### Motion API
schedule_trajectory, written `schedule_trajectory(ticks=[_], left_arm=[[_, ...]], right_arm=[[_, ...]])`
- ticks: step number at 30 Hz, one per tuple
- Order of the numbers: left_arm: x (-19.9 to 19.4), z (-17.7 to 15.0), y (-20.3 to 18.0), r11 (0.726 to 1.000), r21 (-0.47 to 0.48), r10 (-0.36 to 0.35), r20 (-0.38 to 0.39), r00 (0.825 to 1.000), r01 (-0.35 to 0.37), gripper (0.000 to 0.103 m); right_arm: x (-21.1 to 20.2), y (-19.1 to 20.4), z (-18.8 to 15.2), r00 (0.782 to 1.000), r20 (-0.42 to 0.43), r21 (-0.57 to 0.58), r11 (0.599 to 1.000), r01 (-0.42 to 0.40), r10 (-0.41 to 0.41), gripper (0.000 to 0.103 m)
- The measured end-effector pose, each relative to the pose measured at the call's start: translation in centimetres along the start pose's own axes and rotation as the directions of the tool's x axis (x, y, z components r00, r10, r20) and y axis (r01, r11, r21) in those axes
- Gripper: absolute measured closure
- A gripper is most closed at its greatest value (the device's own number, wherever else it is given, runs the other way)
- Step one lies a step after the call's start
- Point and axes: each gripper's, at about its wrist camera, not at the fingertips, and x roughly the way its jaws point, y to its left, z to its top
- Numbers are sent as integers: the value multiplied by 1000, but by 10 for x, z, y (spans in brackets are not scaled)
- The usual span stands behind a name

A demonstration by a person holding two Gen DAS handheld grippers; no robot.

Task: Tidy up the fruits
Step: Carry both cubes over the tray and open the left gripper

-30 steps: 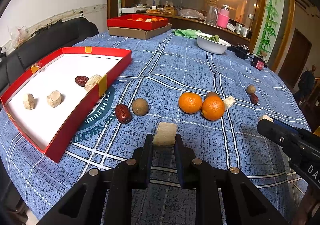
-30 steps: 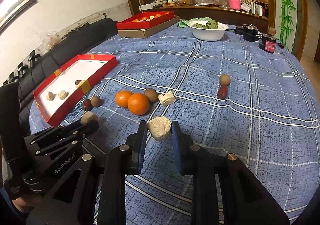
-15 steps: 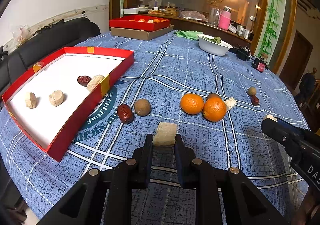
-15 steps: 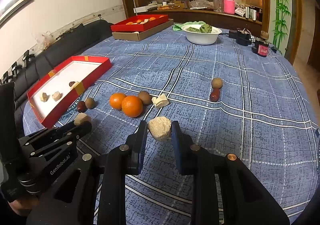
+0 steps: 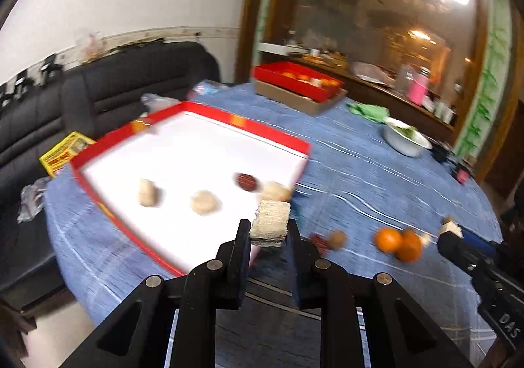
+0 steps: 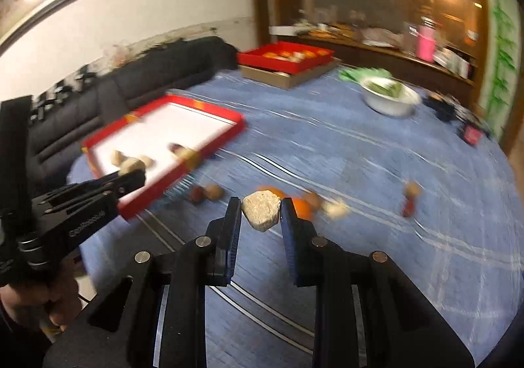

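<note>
My left gripper (image 5: 269, 226) is shut on a pale, ribbed block-shaped piece (image 5: 271, 219), held above the near right corner of the red tray (image 5: 101, 201). The tray's white floor holds three pale pieces (image 5: 148, 192) and a dark red date (image 5: 246, 180). My right gripper (image 6: 261, 211) is shut on a pale rounded lump (image 6: 261, 210) over the blue cloth. Two oranges (image 5: 398, 242), a brown fruit (image 5: 337, 238) and a date (image 5: 318, 242) lie on the cloth right of the tray. In the right wrist view the left gripper (image 6: 129, 171) hangs over the tray (image 6: 226, 135).
A second red box (image 5: 296, 86) on a cardboard box stands at the far side. A white bowl (image 5: 406, 143) of greens sits at the far right with a green cloth beside it. A black sofa (image 5: 98, 86) borders the table's left edge. Another date and small brown fruit (image 6: 411, 194) lie at the right.
Both grippers have swung left and risen, each keeping its piece. The left one went from over the cloth to over the tray's corner. The views now blur with the motion.
</note>
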Motion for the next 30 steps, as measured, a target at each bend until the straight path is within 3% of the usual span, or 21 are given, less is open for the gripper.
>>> schedule_trajectory(ticks=[9,19,30], left_arm=[[45,52,61,992,-15,122,-48,991,-123,84],[89,69,88,976,-114,171,-143,975,-188,84],[105,68,99,967,-135,194,-154,969,-215,84]], right_arm=[[64,76,50,987,-24,-102,982,-161,159,79],[146,106,81,981,-112,-94,981,-171,161,79],[204,106,94,974,-191,-55,989,-134,122,79]])
